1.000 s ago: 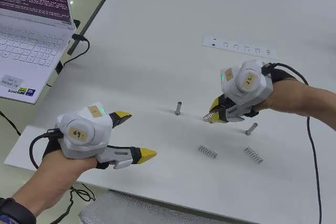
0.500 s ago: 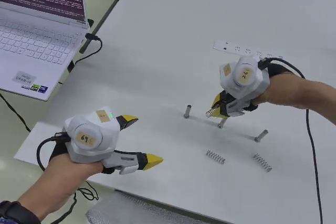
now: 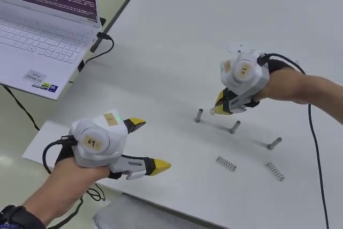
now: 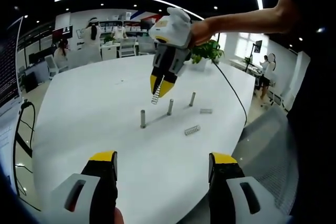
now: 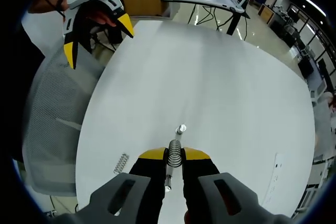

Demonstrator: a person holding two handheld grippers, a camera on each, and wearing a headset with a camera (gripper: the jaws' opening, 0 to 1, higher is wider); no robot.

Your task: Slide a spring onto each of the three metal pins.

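Spring (image 3: 215,111), pinched in the right tongs (image 3: 221,106), is closing on the end pin (image 3: 199,115), having been carried past the middle pin (image 3: 234,127) over the last second. In the right gripper view its free end is lining up just short of that pin's top. All three pins are standing bare, so threading looks yet to begin. Two spare springs (image 3: 226,163) are lying on the desk (image 3: 161,52). The left tongs (image 3: 150,144) are hanging wide and empty.

No text clearly legible
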